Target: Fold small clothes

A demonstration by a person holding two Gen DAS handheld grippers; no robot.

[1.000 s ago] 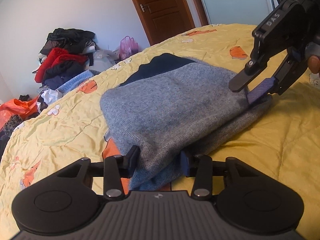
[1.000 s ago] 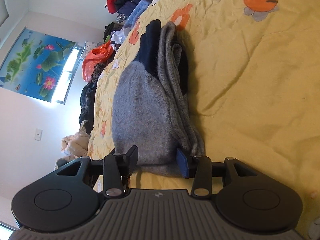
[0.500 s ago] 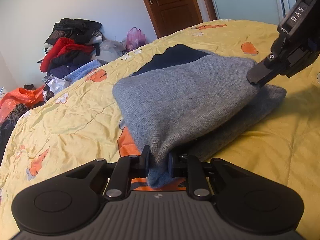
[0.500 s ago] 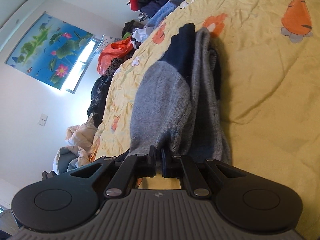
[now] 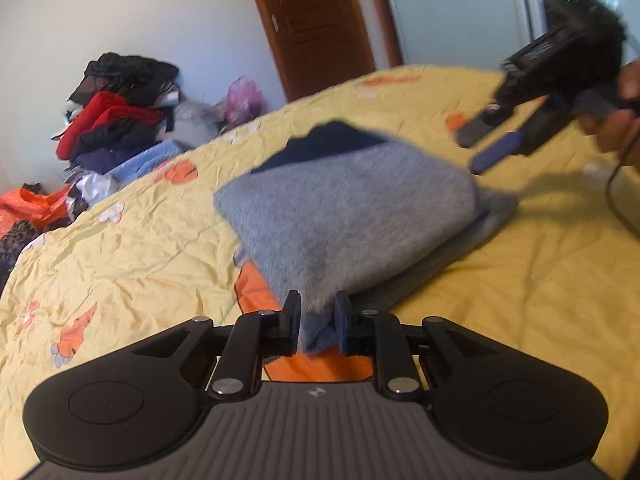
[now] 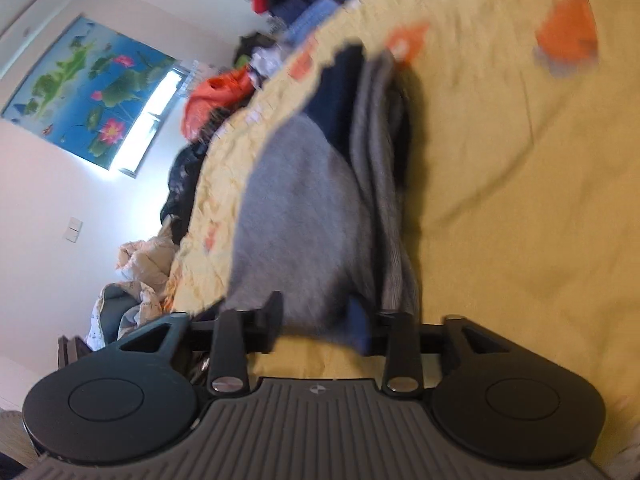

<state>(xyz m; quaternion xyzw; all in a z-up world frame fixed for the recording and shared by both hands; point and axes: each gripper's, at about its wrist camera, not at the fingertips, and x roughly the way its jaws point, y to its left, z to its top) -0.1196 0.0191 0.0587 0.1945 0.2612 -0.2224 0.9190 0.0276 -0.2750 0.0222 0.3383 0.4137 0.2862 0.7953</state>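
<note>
A folded grey sweater (image 5: pixel 352 216) with a navy part (image 5: pixel 328 144) at its far end lies on the yellow bed cover (image 5: pixel 120 240). My left gripper (image 5: pixel 316 322) pinches its near corner between both pads, and its jaws are opening slightly. The right wrist view shows the same grey sweater (image 6: pixel 296 208) lying lengthwise ahead. My right gripper (image 6: pixel 316 322) has its jaws opening, spread wide in front of the sweater's corner. From the left wrist view, my right gripper (image 5: pixel 468 155) hangs just above the far right corner with nothing between its fingers.
A pile of clothes (image 5: pixel 116 120) and an orange bag (image 5: pixel 28 204) lie beyond the bed's left side. A wooden door (image 5: pixel 316 20) stands behind. A person's hand (image 5: pixel 612 132) holds the right gripper, and a cable (image 5: pixel 616 200) hangs from it over the cover.
The left gripper closed on the sweater's near corner and lifted it a little. The right gripper shut on the far corner, then opened and rose off the cloth.
</note>
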